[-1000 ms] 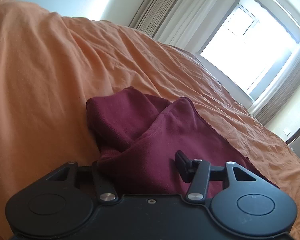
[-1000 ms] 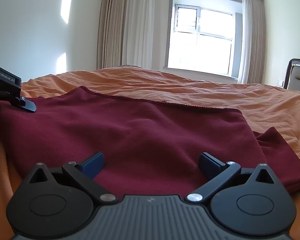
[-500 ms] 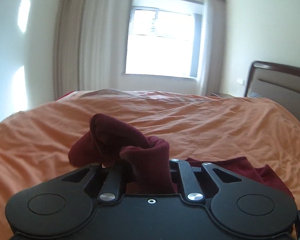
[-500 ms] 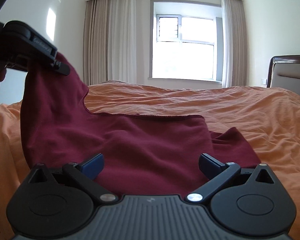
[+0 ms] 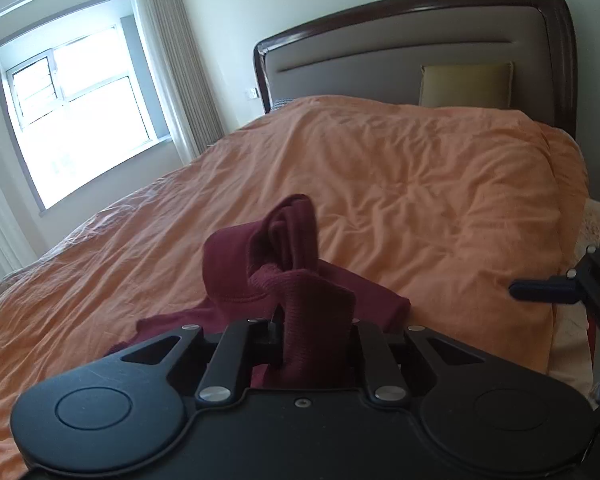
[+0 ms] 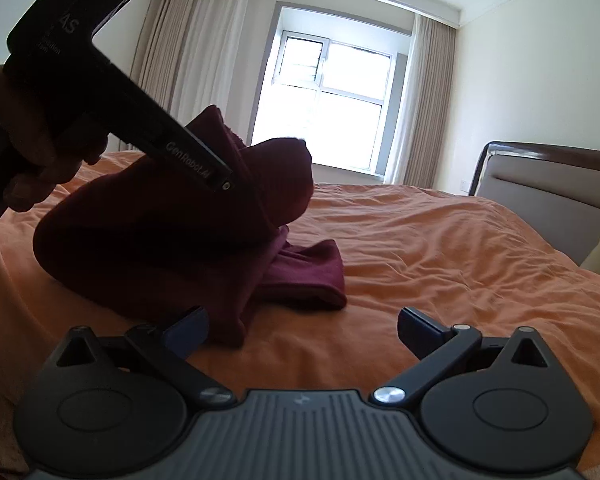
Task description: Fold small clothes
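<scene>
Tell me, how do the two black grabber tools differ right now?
The left gripper is shut on the maroon garment and lifts it off the orange bedspread; the right gripper is open and holds nothing, low over the bedspread. Both are black, two-fingered and hand-held.

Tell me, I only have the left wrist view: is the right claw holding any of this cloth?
Observer: No. The right claw is open, with bare orange bedspread between its fingers.
Operator: How much cloth is off the bed?
Observer: The left claw lifts one end of the dark red cloth; its other end lies on the bedspread.
Operator: Is the right claw touching it?
Observer: The cloth hangs just beside its left finger; I cannot tell whether they touch.
</scene>
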`<action>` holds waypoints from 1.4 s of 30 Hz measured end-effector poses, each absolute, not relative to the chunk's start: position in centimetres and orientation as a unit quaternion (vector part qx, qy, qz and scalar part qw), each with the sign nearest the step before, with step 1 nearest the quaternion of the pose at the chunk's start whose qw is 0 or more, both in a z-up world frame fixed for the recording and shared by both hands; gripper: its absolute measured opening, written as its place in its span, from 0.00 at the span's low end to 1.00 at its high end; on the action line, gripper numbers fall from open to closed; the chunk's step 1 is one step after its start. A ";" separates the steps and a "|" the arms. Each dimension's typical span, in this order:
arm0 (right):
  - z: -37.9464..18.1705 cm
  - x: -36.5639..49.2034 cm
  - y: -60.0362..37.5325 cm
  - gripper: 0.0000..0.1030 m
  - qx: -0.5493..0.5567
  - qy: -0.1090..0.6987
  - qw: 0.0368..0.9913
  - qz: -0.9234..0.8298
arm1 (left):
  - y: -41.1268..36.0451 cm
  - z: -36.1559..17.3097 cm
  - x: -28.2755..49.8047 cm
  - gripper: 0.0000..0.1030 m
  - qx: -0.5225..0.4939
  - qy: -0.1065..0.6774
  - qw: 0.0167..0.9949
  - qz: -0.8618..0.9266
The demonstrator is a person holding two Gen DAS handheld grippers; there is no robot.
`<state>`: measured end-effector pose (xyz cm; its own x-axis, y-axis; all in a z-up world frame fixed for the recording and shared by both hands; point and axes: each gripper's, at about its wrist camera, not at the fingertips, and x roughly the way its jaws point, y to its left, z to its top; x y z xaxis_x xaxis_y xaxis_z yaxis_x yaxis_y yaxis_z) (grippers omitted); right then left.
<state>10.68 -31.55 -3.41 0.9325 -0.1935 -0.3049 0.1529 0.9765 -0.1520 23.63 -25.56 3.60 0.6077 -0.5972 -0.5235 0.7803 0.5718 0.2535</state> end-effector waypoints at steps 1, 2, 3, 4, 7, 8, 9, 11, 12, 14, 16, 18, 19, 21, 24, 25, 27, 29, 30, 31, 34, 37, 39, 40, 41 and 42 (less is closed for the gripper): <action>-3.7 10.5 -31.9 1.00 -0.061 0.166 0.980 -0.092 | -25.6 3.0 23.7 0.16 0.232 0.202 0.863 -0.400; -4.1 10.3 -32.3 1.00 -0.057 0.170 0.979 -0.096 | -25.6 2.5 23.9 0.17 0.224 0.212 0.863 -0.401; -4.4 10.2 -32.7 1.00 -0.052 0.175 0.978 -0.100 | -25.5 2.2 24.1 0.17 0.216 0.219 0.862 -0.402; -4.6 10.1 -33.0 1.00 -0.046 0.179 0.977 -0.102 | -25.4 2.0 24.4 0.18 0.206 0.226 0.862 -0.403; -5.0 9.9 -33.9 1.00 -0.026 0.187 0.976 -0.108 | -25.2 1.8 24.7 0.26 0.181 0.237 0.863 -0.408; -5.0 9.9 -34.1 1.00 -0.021 0.187 0.976 -0.110 | -25.0 1.8 24.6 0.33 0.176 0.239 0.862 -0.412; -5.0 9.8 -34.3 1.00 -0.018 0.187 0.976 -0.112 | -24.9 1.8 24.5 0.40 0.170 0.240 0.861 -0.416; -5.0 9.7 -34.6 1.00 -0.014 0.186 0.975 -0.117 | -24.4 2.0 24.2 0.53 0.155 0.246 0.857 -0.424; -4.9 9.5 -34.7 1.00 -0.011 0.186 0.975 -0.120 | -24.2 2.0 24.0 0.64 0.146 0.246 0.857 -0.429; -4.8 9.3 -34.8 1.00 -0.005 0.187 0.975 -0.123 | -23.7 2.3 23.6 0.72 0.127 0.244 0.858 -0.434; -4.7 9.1 -35.0 1.00 0.003 0.189 0.974 -0.126 | -23.2 2.5 23.4 0.76 0.108 0.245 0.857 -0.440; -4.6 9.0 -35.1 1.00 0.009 0.189 0.973 -0.129 | -22.6 2.8 23.2 0.83 0.086 0.249 0.861 -0.435; -4.5 8.9 -35.1 1.00 0.013 0.188 0.974 -0.129 | -22.2 2.9 23.2 0.85 0.073 0.251 0.865 -0.428; -4.3 8.9 -35.2 1.00 0.022 0.184 0.974 -0.131 | -21.1 3.4 23.1 0.96 0.050 0.255 0.875 -0.410; -4.0 9.1 -35.4 1.00 0.041 0.180 0.974 -0.128 | -19.0 4.2 23.3 0.99 0.016 0.264 0.894 -0.361; -3.9 9.1 -35.5 1.00 0.050 0.178 0.975 -0.126 | -18.3 4.3 23.5 0.99 0.007 0.270 0.899 -0.345; -3.6 9.3 -35.6 1.00 0.072 0.174 0.975 -0.119 | -16.5 4.4 23.9 0.99 -0.016 0.281 0.907 -0.313; -3.2 9.5 -35.6 1.00 0.093 0.168 0.975 -0.108 | -14.7 3.9 24.3 0.99 -0.040 0.292 0.912 -0.287; -3.0 9.6 -35.6 1.00 0.100 0.165 0.976 -0.103 | -13.9 3.6 24.5 0.99 -0.052 0.297 0.913 -0.275; -2.7 9.8 -35.4 1.00 0.103 0.162 0.976 -0.099 | -13.1 3.1 24.6 0.99 -0.065 0.302 0.914 -0.261; -1.9 10.6 -35.1 1.00 0.108 0.153 0.979 -0.083 | -10.4 1.0 25.2 0.99 -0.114 0.331 0.912 -0.213; -0.7 12.3 -35.1 1.00 0.135 0.150 0.977 -0.068 | -9.0 -0.9 25.6 0.99 -0.143 0.355 0.906 -0.182; 0.1 14.1 -35.1 1.00 0.160 0.159 0.972 -0.069 | -8.7 -1.9 25.5 0.99 -0.154 0.363 0.902 -0.174; 0.3 15.0 -35.1 1.00 0.174 0.163 0.969 -0.070 | -8.6 -2.2 25.3 0.99 -0.157 0.360 0.903 -0.174; 0.4 15.8 -35.1 1.00 0.184 0.167 0.966 -0.068 | -8.6 -2.3 25.1 0.99 -0.156 0.356 0.905 -0.173; 0.2 16.7 -35.0 1.00 0.192 0.172 0.964 -0.064 | -8.6 -2.4 24.8 0.99 -0.153 0.352 0.908 -0.171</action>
<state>16.71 -34.97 0.24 0.9324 -0.0567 -0.3570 0.1893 0.9179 0.3487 24.81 -8.64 -2.45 0.6938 -0.4178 -0.5865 0.2032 0.8950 -0.3972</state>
